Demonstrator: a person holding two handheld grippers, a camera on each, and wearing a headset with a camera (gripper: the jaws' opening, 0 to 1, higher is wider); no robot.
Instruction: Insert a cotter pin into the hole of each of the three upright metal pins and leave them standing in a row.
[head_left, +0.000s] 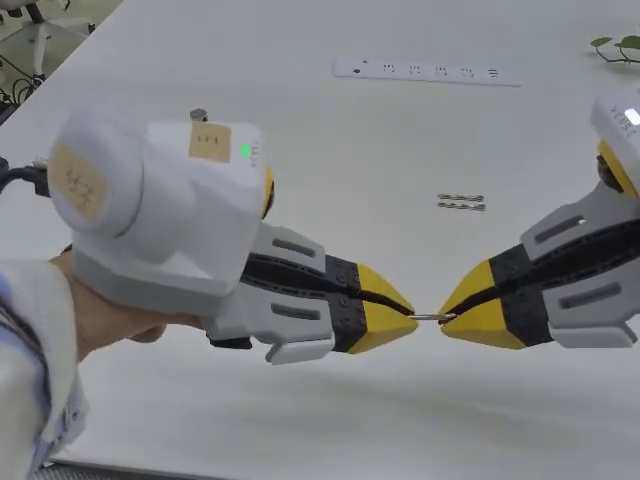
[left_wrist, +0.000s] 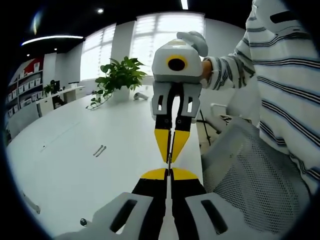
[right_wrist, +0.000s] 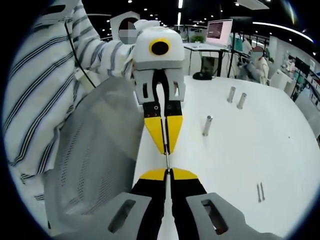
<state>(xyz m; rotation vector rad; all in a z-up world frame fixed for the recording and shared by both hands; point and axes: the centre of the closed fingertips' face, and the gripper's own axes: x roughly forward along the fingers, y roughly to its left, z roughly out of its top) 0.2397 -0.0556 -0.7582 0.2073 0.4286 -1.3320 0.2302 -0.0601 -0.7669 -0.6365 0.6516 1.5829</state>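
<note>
Low in the centre, the left gripper (head_left: 411, 317) and right gripper (head_left: 444, 319) both clamp one cotter pin (head_left: 429, 318), tip to tip. Two spare pins (head_left: 461, 202) lie above them.

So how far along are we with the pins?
Nothing looks inserted yet. In hand: one cotter pin, clamped between the left gripper and right gripper, both shut. Left: two spare cotter pins lie on the table, and the three metal pins stand upright, apparently bare.
</note>
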